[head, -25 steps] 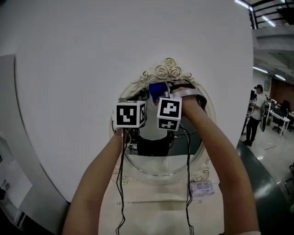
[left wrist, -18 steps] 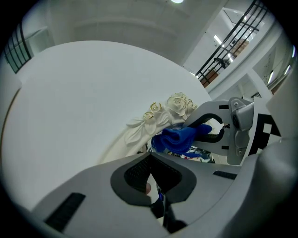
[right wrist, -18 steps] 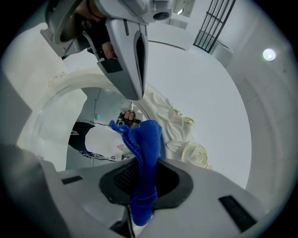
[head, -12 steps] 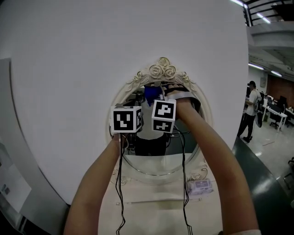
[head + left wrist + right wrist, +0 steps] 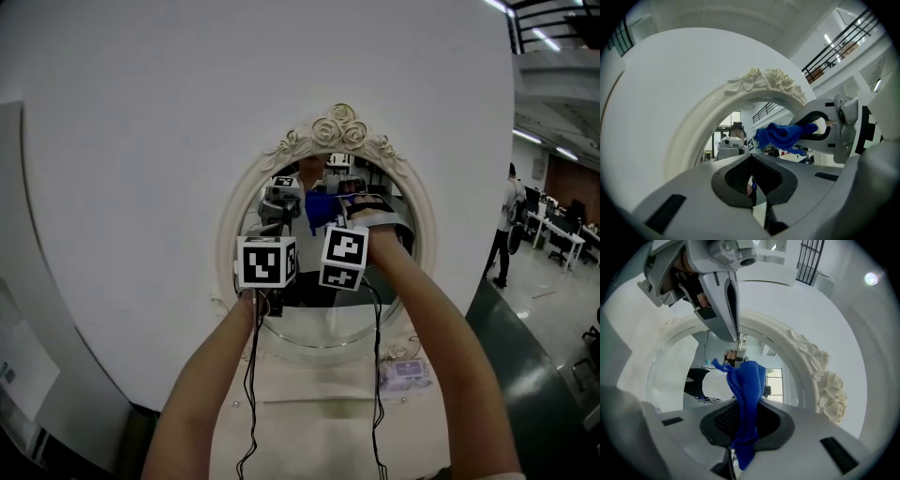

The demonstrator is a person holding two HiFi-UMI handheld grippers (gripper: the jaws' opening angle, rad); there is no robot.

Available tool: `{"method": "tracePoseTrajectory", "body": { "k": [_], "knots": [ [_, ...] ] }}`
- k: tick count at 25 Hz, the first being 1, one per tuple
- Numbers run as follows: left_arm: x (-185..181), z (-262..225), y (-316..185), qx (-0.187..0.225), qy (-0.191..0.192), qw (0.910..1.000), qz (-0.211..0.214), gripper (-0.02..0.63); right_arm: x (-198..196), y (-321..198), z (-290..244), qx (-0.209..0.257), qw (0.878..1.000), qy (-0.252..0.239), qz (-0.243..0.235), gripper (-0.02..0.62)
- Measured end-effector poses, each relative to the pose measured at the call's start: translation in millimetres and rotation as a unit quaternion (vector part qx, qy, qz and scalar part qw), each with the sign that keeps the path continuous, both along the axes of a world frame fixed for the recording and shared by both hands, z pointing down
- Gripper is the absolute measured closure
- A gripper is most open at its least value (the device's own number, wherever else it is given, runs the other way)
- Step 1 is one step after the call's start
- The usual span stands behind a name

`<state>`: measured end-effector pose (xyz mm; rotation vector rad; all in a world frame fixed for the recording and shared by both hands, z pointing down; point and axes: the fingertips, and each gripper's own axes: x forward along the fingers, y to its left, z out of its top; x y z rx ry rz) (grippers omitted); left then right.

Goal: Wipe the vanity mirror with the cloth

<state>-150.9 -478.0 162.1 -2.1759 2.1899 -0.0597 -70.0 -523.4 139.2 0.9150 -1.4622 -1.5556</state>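
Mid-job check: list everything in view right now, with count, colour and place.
vanity mirror: one, cream frame with carved roses, on the wall
wall: one, white, behind the mirror
cloth: one, blue, in front of the upper glass
vanity top: one, cream, below the mirror
packet: one, pale lilac, on the vanity top, right side
bystander: one, far right background
cables: two, black, hanging from the grippers
forearms: two, reaching toward the mirror
left gripper: jaws together, empty
right gripper: jaws shut on the cloth
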Motion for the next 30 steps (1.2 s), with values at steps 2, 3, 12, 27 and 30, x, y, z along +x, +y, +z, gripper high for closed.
{"method": "tracePoseTrajectory", "body": {
  "k": [2,3,12,27,30],
  "knots": [
    [-2.1,18.4,-1.8,-0.009,0.003,1.0,-0.001,0.601,0.0,-2.2,14.9,-0.008,1.0,-0.001,0.0,0.528],
    [-3.4,26.4,-2.2,-0.012,0.003,0.9999,-0.001,0.601,-0.5,-3.3,22.1,-0.01,1.0,0.0,0.001,0.528],
    [-11.8,89.5,-1.5,-0.026,0.006,0.9996,-0.005,0.601,-8.5,-2.5,66.6,-0.031,0.999,-0.008,-0.004,0.528],
    [-5.1,219.1,12.0,-0.097,-0.012,0.9953,-0.004,0.601,-16.5,2.3,179.6,-0.088,0.996,0.002,-0.016,0.528],
    [-2.1,240.3,16.6,-0.105,-0.01,0.9944,0.0,0.601,-16.6,4.4,203.2,-0.1,0.995,0.006,-0.015,0.528]
  ]
}}
